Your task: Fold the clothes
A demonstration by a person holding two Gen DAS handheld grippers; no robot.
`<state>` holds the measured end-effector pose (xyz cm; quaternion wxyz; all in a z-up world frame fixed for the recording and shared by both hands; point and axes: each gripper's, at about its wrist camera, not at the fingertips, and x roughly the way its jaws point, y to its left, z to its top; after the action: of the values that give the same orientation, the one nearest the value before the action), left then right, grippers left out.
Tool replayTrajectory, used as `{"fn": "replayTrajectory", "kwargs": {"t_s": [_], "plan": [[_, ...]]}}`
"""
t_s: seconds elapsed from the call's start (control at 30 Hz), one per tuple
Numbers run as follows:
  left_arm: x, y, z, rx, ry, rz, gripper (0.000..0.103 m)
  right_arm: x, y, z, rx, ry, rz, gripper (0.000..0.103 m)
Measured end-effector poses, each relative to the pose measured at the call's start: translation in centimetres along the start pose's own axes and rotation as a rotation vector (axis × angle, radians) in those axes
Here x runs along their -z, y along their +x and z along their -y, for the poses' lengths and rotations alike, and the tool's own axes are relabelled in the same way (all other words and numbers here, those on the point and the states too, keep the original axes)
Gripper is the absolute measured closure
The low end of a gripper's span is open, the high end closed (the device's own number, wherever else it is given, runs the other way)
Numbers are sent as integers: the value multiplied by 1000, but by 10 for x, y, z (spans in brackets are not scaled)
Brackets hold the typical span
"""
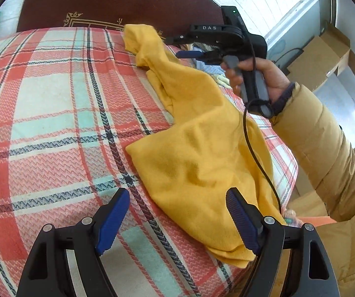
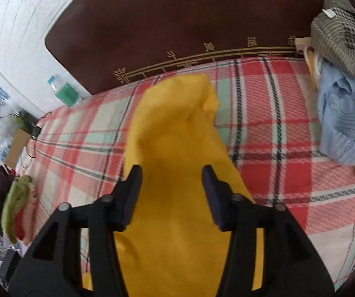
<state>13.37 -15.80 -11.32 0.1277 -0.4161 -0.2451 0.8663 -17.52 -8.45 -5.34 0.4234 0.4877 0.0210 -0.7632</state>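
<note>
A yellow garment (image 1: 197, 143) lies crumpled in a long strip across the plaid bedspread (image 1: 53, 113). My left gripper (image 1: 177, 208) hovers open over its near end, the right pad (image 1: 241, 222) above the cloth's edge and the left pad (image 1: 113, 220) over bare bedspread. A hand in a tan sleeve holds my right gripper (image 1: 179, 47) above the garment's far end. In the right wrist view this gripper (image 2: 172, 175) is open, and the yellow garment (image 2: 177, 133) lies below the gap and stretches toward the headboard. Neither gripper's pads press on the cloth.
A dark brown headboard (image 2: 177, 24) closes off the far side. A heap with a light blue shirt (image 2: 345, 123) and a grey checked garment (image 2: 340, 39) sits at the bed's right. Green and maroon clothes (image 2: 14, 205) hang off the left edge. A cardboard box (image 1: 323, 59) stands beyond the bed.
</note>
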Motion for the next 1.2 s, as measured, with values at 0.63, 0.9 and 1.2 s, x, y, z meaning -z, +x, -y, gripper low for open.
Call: {"fn": "replayTrajectory", "kwargs": {"t_s": [0.63, 0.9, 1.2], "plan": [[-16, 18, 14, 75, 55, -3, 82, 78, 5, -75, -9, -406, -149, 95], [-13, -68, 7, 249, 28, 184, 76, 55, -44, -154, -399, -394, 32, 96], [34, -117, -47, 33, -101, 176, 57, 112, 55, -235, -544, -413, -236, 76]]}}
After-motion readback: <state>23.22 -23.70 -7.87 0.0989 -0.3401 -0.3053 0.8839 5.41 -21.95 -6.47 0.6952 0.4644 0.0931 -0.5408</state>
